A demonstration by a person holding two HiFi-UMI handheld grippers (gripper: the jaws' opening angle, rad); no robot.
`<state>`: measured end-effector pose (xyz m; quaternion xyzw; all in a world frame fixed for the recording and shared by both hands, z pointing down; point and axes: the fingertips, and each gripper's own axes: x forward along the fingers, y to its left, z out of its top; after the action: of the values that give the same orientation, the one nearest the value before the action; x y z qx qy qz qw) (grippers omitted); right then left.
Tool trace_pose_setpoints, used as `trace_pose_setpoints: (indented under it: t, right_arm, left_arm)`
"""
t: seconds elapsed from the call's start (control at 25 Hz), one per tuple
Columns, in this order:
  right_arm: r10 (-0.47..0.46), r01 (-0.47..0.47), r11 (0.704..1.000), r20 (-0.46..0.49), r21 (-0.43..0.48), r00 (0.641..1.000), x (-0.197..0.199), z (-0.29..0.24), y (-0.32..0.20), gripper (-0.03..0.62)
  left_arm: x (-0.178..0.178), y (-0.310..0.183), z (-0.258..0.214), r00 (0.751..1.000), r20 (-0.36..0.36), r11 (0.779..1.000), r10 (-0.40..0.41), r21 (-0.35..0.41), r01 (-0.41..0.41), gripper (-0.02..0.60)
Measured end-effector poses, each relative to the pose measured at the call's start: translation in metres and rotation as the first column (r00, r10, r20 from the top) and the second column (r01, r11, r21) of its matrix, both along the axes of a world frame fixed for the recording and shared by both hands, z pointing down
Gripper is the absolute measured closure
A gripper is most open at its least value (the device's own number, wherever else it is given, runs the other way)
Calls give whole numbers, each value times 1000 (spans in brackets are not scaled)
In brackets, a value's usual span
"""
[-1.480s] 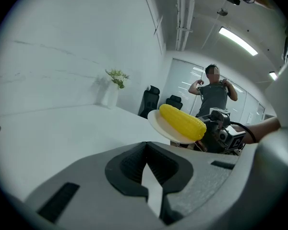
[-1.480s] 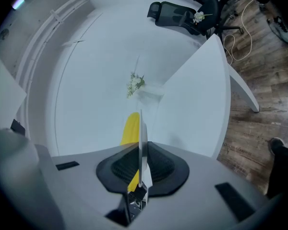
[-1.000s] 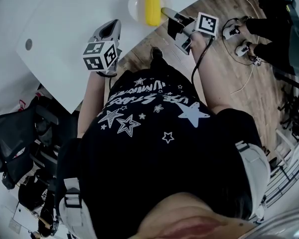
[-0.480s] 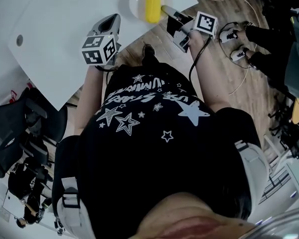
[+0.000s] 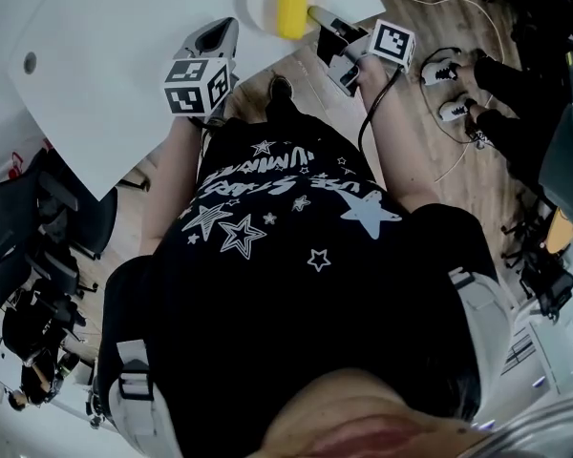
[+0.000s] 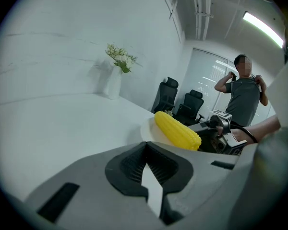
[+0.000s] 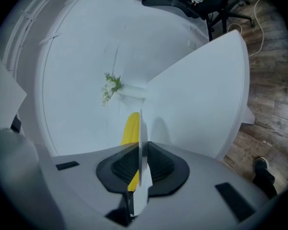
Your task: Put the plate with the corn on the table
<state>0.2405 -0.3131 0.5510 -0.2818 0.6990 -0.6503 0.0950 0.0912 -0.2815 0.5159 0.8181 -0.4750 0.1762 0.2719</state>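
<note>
**Plate carried in over the table corner — not yet seen to land**

- Right gripper (image 5: 315, 15): jaws pinched on the near rim of the white plate (image 5: 259, 0). In its own view the rim stands edge-on between the pads. The corn (image 5: 291, 3) lies on the plate just beyond the tips, a little to their left.
- Left gripper (image 5: 223, 29): jaws pressed together at the tips, nothing between them. The plate and corn sit ahead of it and off to its right, well clear of its tips.
- Change over the last second: both grippers have moved forward and lower. The plate, which hung at the table's (image 5: 124, 55) edge, is now further in over the white top, close to the corner.
- Contact: no view shows the plate's underside, so I cannot tell whether it rests on the table or hangs just above it.
- Reading: the carry looks nearly finished — what remains is the last bit of lowering, then the release. The plate sits near the corner; a little further in from the gripper would be safer.
</note>
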Motion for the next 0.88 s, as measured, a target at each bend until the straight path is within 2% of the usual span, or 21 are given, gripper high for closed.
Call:
trace_pose_setpoints:
  t: [0.4,0.88]
  right_arm:
    - [26,-27,999,-18,-40,999,6,17,0,562]
    - [43,-50,993,-72,-108,996,11,23,2,562]
  left_arm:
    - [5,-2,17,1000,5,999,2,-34,-1,577]
    - [16,-3,20,1000,1,999,25,-36,-25,577]
